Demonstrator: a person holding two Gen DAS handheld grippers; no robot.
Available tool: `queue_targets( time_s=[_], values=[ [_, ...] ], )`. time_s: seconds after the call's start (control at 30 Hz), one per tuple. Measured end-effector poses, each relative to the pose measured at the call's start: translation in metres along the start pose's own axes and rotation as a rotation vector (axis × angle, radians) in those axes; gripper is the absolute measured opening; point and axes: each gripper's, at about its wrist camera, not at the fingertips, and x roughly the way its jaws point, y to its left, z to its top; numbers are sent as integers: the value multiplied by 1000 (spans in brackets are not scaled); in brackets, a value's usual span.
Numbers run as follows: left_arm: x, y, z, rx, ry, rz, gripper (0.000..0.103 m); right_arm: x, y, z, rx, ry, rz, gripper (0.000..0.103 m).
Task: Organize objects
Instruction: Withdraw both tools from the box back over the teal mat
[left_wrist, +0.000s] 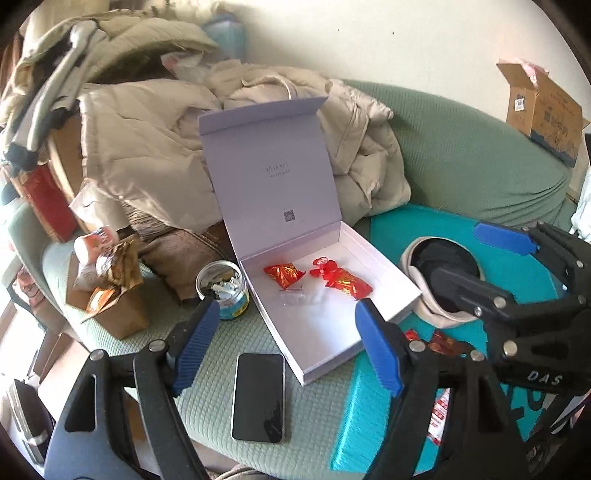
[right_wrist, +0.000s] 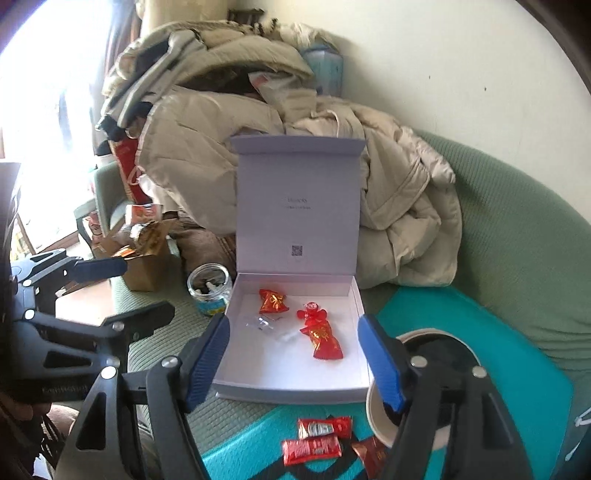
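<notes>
A big green sofa (right_wrist: 517, 229) filled most of the room. A pile of beige coats (right_wrist: 399, 206) lay on its far side. On the near seat there was a bright teal mat (left_wrist: 524, 258).

A white box (right_wrist: 295, 373) sat open on the seat, with its lid (right_wrist: 295, 192) standing up against the coats. Inside the box lay two red packets (right_wrist: 272, 301) (right_wrist: 322, 338) and a little see-through bag (hard to make out) (right_wrist: 264, 325).

A round cream bowl (left_wrist: 424, 295) with something dark in it sat on the mat, just right of the box. A brown paper box of snacks (left_wrist: 114, 299) stood far to the left. A black phone (left_wrist: 258, 397) lay flat on the seat, near the box's left corner. A small glass jar (left_wrist: 221, 288) stood just left of the box. More red packets (right_wrist: 317, 439) lay on the mat, near the front of the box.

The left gripper (left_wrist: 288, 347) hung above the seat with its blue pads (left_wrist: 195, 343) apart, and nothing was between them. The right gripper (right_wrist: 295, 354) hung in front of the box, its jaws also apart and holding nothing.
</notes>
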Motion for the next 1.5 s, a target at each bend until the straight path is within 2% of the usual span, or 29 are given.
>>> queue_targets(
  time_s=[0.3,0.87,1.17,1.5],
  values=[
    [-48,-43,-38,-11,-1,31,81,-62,1,-34,-48,-19,16,77],
    [-71,-153,-91,33,51,-21,81,-127,-59,-126,-18,52,8,77],
    [-54,-191,-124,19,137,-26,81,-134,-86,-168,-23,98,33,77],
    [-17,-205,-158,-40,249,-25,81,-104,-101,-209,-37,199,114,77]
  ],
)
